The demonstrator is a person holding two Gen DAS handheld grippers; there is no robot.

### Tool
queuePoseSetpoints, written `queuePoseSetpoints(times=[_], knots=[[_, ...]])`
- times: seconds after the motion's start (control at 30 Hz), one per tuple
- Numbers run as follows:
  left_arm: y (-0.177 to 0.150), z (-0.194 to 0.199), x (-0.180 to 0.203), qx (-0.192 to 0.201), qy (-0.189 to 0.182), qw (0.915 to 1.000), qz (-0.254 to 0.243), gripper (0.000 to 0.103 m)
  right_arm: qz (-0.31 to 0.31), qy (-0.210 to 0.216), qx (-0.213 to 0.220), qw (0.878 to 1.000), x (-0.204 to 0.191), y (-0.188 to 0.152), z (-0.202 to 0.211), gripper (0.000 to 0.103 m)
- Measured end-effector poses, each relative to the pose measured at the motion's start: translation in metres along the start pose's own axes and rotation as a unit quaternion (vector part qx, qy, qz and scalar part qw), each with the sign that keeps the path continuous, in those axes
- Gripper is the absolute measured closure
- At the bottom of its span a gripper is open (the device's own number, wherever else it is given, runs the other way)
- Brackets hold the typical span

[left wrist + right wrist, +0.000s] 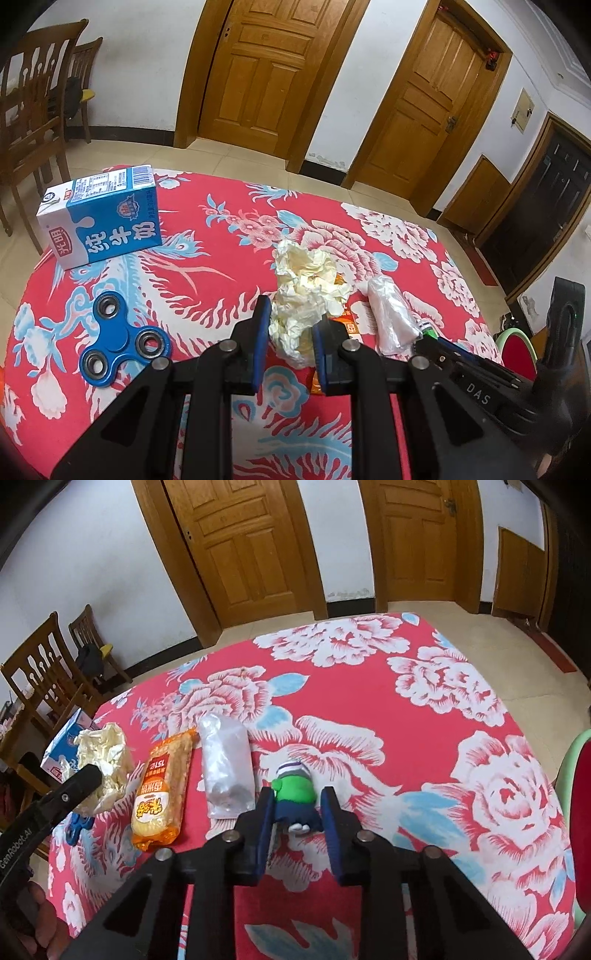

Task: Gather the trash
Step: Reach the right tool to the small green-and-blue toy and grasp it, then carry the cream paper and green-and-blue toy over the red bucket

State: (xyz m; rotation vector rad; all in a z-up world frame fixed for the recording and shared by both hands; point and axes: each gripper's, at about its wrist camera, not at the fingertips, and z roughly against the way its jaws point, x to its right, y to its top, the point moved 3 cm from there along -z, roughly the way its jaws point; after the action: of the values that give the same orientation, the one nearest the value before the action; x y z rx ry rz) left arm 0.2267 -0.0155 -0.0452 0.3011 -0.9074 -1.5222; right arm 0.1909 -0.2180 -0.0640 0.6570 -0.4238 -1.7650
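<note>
A crumpled cream paper wad (306, 291) lies on the red flowered tablecloth (207, 266); my left gripper (290, 323) is open with its blue pads on either side of the wad's near end. The wad also shows in the right wrist view (105, 764). An orange snack wrapper (164, 794) and a clear plastic bag (227, 768) lie beside it. My right gripper (297, 808) is open around a small green and blue toy figure (295, 794); I cannot tell if the pads touch it.
A blue and white milk carton (99, 214) lies at the table's far left. A blue fidget spinner (122, 338) lies near left. Wooden chairs (29, 110) stand left of the table. Wooden doors (266, 74) line the far wall.
</note>
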Motion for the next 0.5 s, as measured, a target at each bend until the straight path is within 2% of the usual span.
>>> queuePoseSetpoints(times=[0.2,0.5], knots=[[-0.001,-0.001,0.001,-0.001,-0.003,1.0000,-0.003,0.082,-0.012,0.015,-0.003,1.000,0.008,-0.007,0.013,0.076],[-0.003,-0.002,0.007,-0.003,-0.006,0.9999,-0.014,0.082,-0.032,0.013,0.019,0.999,0.033,-0.018,0.049,0.079]])
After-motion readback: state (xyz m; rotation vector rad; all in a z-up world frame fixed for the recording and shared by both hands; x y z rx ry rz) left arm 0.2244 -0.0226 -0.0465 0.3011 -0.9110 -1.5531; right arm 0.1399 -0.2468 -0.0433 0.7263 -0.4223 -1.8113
